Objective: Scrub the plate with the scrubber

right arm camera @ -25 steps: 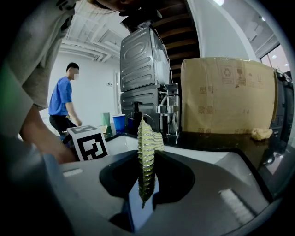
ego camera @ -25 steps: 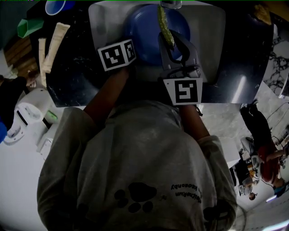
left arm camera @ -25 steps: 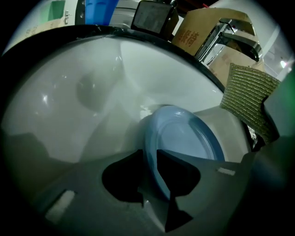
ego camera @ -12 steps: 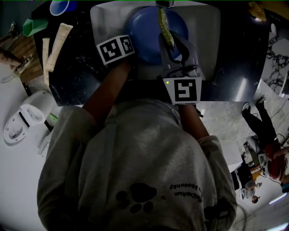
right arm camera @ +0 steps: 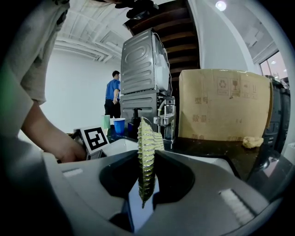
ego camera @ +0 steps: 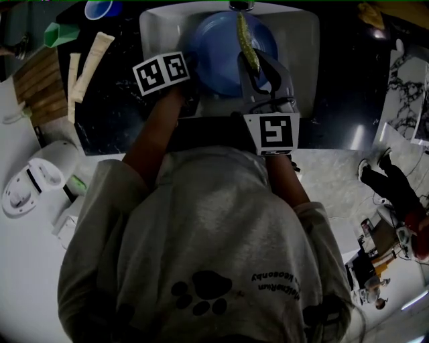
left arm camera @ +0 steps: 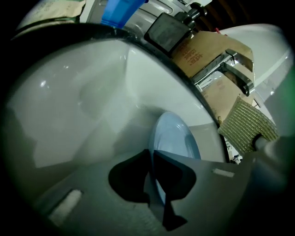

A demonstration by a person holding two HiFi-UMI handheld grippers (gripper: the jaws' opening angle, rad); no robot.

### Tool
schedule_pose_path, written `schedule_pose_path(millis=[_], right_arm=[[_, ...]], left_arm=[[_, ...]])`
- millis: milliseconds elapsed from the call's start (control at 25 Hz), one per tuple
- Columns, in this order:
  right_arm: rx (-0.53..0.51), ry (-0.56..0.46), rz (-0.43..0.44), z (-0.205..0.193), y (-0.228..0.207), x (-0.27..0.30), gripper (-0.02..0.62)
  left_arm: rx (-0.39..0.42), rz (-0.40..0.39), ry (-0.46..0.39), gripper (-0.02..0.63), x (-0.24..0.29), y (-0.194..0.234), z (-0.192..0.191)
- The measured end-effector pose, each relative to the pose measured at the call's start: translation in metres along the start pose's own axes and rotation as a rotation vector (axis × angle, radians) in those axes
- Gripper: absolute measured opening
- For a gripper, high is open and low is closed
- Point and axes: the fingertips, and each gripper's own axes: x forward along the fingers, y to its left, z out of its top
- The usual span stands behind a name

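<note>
The rim of the blue plate is shown only in the left gripper view, pinched by the left gripper, whose jaws have just been closing on it. The green scrubber is clamped in the right gripper, over the plate in the white sink.

The head view looks from above the person steeply down, over the grey sweatshirt, onto the white sink, which lies well below it. The left gripper view sits very near, just behind its own jaws. It is tilted and faces down into the same sink. The right gripper view looks almost level across the counter toward a cardboard box. All three views share the scrubber and the blue cup. The head view and the left gripper view also share the plate and the tap.
</note>
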Motion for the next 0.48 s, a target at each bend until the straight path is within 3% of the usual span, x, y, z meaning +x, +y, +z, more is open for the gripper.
schedule_pose_path(millis=[280, 480], right_arm=[[-0.039, 0.006, 0.001, 0.005, -0.002, -0.016, 0.071], [-0.094, 0.022, 0.011, 0.010, 0.004, -0.027, 0.071]], left_arm=[[-0.048, -0.105, -0.086, 0.017, -0.031, -0.022, 0.008], [-0.042, -0.134, -0.127, 0.017, -0.059, -0.027, 0.002]])
